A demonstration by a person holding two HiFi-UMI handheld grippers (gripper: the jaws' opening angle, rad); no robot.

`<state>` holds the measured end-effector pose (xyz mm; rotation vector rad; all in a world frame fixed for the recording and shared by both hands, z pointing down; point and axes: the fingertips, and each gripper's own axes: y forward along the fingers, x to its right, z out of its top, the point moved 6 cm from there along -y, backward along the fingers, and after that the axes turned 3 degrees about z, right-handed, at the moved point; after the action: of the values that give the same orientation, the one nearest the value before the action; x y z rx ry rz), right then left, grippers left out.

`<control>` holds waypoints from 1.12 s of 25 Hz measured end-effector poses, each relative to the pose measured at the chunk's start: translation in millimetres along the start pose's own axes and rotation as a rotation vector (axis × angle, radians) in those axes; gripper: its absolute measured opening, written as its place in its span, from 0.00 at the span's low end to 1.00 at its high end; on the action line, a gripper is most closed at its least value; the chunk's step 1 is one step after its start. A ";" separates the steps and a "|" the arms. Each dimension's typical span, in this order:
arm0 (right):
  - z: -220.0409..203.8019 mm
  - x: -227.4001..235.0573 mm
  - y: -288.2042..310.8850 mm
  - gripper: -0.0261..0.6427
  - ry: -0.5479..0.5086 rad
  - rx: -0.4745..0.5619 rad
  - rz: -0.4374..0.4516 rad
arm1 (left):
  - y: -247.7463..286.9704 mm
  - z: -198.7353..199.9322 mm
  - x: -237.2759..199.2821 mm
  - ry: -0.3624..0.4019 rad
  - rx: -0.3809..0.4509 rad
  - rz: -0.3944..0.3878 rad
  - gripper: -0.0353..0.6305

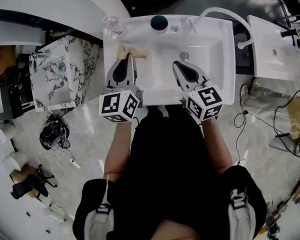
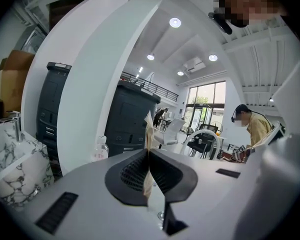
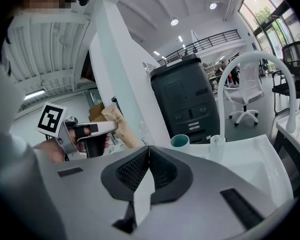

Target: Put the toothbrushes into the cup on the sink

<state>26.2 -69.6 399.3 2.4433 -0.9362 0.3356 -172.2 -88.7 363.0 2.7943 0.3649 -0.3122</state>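
Toothbrush [image 3: 121,129], apparently paper-wrapped, in left gripper [image 2: 149,151]

White sink [image 1: 226,59], dark cup [image 1: 159,22] on rim

Head view looks down on sink [image 1: 212,34]; claw views across it.

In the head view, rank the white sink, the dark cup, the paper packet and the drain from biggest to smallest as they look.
1. white sink
2 and 3. paper packet and dark cup: too alike to rank, and the left gripper covers part of the packet
4. drain
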 end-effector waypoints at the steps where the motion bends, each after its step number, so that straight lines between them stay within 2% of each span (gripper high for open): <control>1: 0.3 3.5 1.4 0.08 0.004 -0.002 0.009 | 3.3 -2.0 1.8 -0.003 -0.005 0.009 0.08; 9: 8.6 34.8 19.7 0.08 -0.025 -0.012 0.076 | 36.6 -9.6 21.3 0.000 -0.024 0.041 0.08; 16: 13.3 55.7 29.3 0.08 -0.007 -0.016 0.116 | 55.7 -7.4 27.5 0.009 -0.020 0.074 0.08; 20: 20.4 63.8 35.5 0.08 -0.002 0.005 0.120 | 62.7 -6.6 23.6 -0.014 -0.016 0.089 0.08; 28: 29.8 64.6 49.2 0.08 0.012 0.009 0.121 | 77.2 15.9 20.5 -0.049 0.026 0.062 0.08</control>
<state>41.7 -152.8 417.3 2.3962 -1.0818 0.3964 -134.0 -160.6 364.0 2.8110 0.2642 -0.3726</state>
